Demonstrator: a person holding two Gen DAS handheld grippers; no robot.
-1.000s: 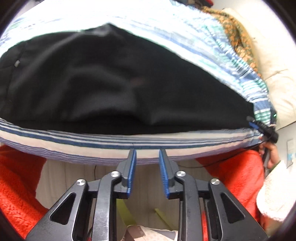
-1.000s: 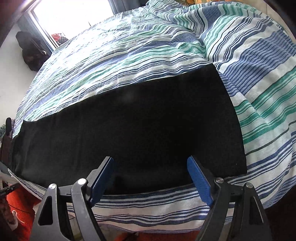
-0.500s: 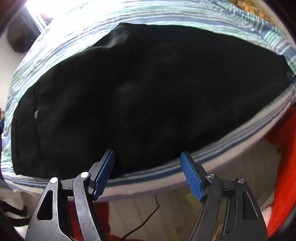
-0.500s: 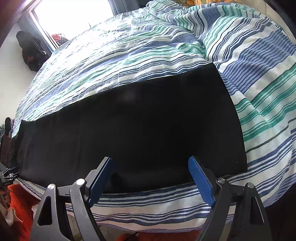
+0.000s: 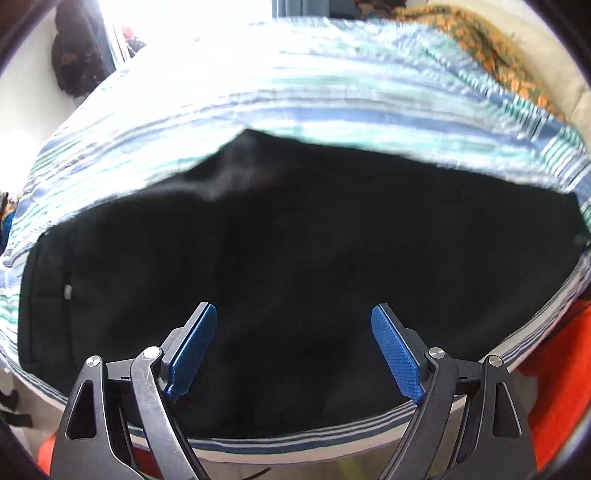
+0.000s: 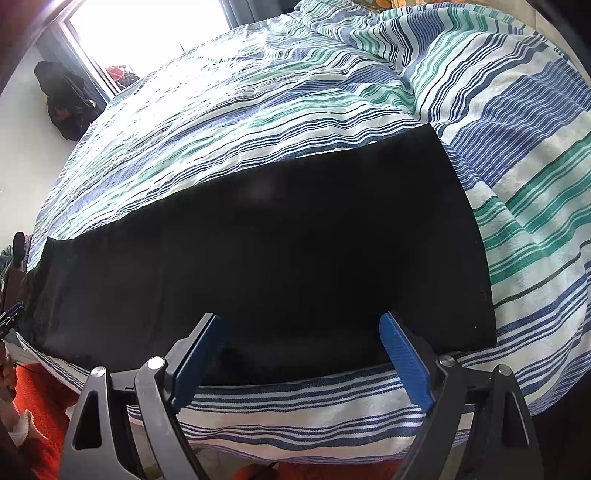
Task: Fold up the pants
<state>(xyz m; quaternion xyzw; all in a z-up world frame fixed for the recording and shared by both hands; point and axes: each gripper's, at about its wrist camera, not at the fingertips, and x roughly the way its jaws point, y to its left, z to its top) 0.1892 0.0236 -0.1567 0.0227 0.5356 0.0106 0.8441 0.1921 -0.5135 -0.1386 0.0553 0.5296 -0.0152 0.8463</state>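
Black pants (image 5: 295, 240) lie flat in a long strip along the near edge of a striped bed cover (image 5: 295, 92). Their waist end, with a small metal button (image 5: 67, 291), is at the left in the left wrist view. My left gripper (image 5: 293, 308) hovers over the pants' near edge; its jaws are opening and hold nothing. In the right wrist view the pants (image 6: 277, 240) end in a straight hem at the right. My right gripper (image 6: 299, 316) hangs above their near edge, its jaws opening wide with nothing pressed between the pads.
The blue, green and white cover (image 6: 295, 92) is rumpled at the far right. Orange-red fleece (image 5: 554, 387) sits below the bed's edge. A bright window (image 6: 147, 33) and a dark bag (image 6: 66, 99) are at the far left, and an orange patterned blanket (image 5: 480, 44) at the back.
The left gripper's jaws went from nearly together to wide apart, and it moved from the bed's edge to over the pants, rolling as it went. The right gripper kept its place and opened slightly.
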